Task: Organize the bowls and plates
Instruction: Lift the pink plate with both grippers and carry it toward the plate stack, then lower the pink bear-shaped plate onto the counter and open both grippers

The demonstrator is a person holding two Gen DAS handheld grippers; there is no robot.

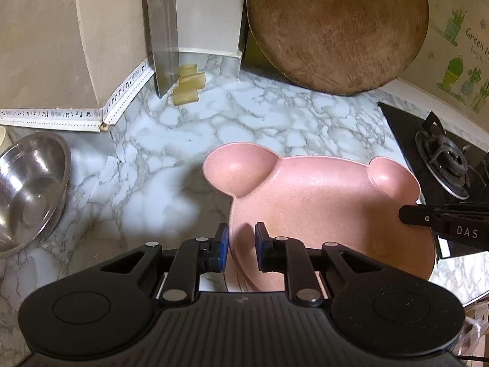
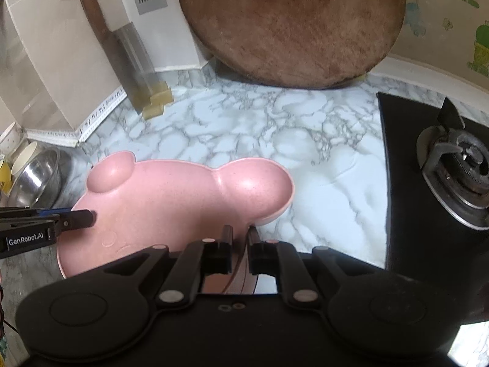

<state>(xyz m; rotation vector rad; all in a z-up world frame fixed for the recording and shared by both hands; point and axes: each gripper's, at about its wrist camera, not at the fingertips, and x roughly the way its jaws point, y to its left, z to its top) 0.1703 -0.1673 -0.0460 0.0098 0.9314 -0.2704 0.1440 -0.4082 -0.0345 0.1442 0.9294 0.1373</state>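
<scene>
Item: pink bear-shaped plate [image 1: 321, 214], carried above the marble counter [image 1: 183, 128]. My left gripper [image 1: 241, 247] clamps its near rim; my right gripper [image 2: 240, 244] pinches the opposite rim, sharing the load. Steel bowl [image 1: 27, 189] far left.

Pink bear-shaped plate [image 2: 171, 202] between both grippers' fingers [image 2: 226, 238]

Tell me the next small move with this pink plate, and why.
Probably carry it left toward the steel bowl, keeping it level. Both grippers, left and right, look clamped on opposite rims of the pink plate, which seems to be above the marble counter, so it appears mid-carry rather than placed.
</scene>
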